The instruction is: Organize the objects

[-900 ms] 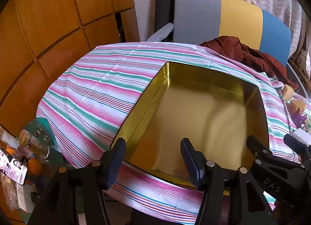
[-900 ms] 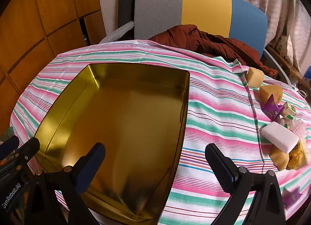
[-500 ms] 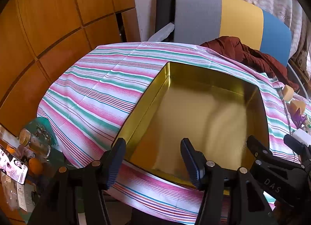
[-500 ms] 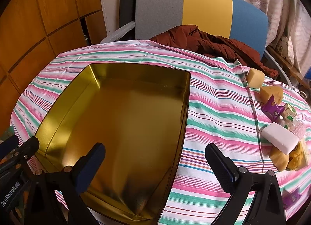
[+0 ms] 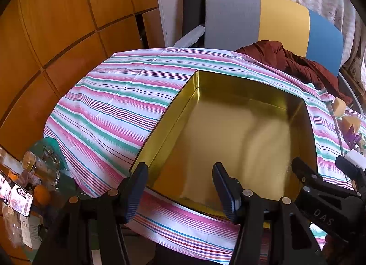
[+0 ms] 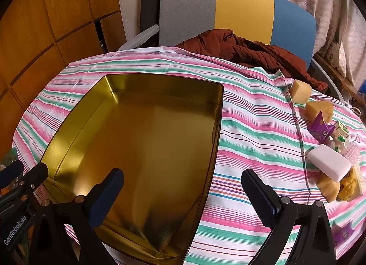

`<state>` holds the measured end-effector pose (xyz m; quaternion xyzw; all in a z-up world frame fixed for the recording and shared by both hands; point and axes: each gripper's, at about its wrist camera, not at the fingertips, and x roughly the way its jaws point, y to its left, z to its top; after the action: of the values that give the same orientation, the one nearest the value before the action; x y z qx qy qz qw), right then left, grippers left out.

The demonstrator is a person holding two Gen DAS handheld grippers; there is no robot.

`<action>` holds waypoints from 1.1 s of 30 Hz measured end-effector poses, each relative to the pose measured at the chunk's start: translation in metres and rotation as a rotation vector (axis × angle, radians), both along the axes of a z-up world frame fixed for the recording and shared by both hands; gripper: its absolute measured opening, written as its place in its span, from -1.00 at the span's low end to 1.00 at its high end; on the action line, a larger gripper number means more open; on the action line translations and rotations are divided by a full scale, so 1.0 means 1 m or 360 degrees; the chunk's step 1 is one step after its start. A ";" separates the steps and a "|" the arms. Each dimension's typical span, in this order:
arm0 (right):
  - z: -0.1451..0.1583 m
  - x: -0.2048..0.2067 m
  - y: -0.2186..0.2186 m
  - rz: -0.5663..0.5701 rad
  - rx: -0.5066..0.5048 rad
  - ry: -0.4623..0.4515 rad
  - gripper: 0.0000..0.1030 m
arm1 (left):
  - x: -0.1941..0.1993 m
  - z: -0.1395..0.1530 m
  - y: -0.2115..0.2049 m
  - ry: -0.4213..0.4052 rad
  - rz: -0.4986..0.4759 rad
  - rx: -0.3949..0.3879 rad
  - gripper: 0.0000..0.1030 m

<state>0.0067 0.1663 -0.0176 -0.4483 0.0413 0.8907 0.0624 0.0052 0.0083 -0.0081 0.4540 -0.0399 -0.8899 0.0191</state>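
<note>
Over the near edge of the striped bench (image 6: 256, 127) I hold both tongs tilted downward, and nothing has been moved yet, I judge: the gold tin (image 6: 146, 141) sits bare inside, while the small things lie bunched at the bench's right side, well apart from it. My left tongs (image 5: 179, 190) stand partly open with nothing between them, above the tin's near rim. My right tongs (image 6: 183, 193) gape as wide as they go, also holding nothing. The next move, as I see it, is to swing them right to the white block (image 6: 329, 163), which rests on the yellow pieces (image 6: 329, 188), close on it squarely, then carry it into the tin.
</note>
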 end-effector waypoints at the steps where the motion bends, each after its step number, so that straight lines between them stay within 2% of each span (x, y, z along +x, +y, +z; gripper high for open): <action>1: 0.000 0.000 0.000 0.0001 -0.0001 0.0000 1.00 | 0.000 0.000 0.000 -0.0001 -0.0001 -0.0001 0.15; 11: 0.002 0.003 0.010 -0.0030 -0.0010 0.0017 1.00 | 0.000 -0.002 0.007 -0.0020 -0.0018 -0.0007 0.15; 21: 0.018 0.019 0.047 -0.0072 0.0014 0.0139 1.00 | -0.001 -0.006 0.027 -0.0063 -0.0096 0.0001 0.15; 25: 0.022 0.033 0.064 -0.0018 0.0082 0.0242 1.00 | -0.002 -0.009 0.041 -0.0125 -0.0183 0.0086 0.15; 27: 0.020 0.040 0.074 -0.0020 0.0136 0.0249 1.00 | -0.003 -0.012 0.050 -0.0158 -0.0236 0.0135 0.15; 29: 0.016 0.048 0.091 -0.0072 0.0152 0.0215 1.00 | 0.000 -0.014 0.062 -0.0176 -0.0292 0.0161 0.15; 33: 0.014 0.070 0.131 -0.0235 0.0073 0.0234 1.00 | 0.008 -0.018 0.092 -0.0195 -0.0447 0.0149 0.15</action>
<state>0.0770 0.2969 -0.0031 -0.3760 0.0582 0.9149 0.1350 0.0131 0.1003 -0.0260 0.4978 -0.0627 -0.8553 -0.1293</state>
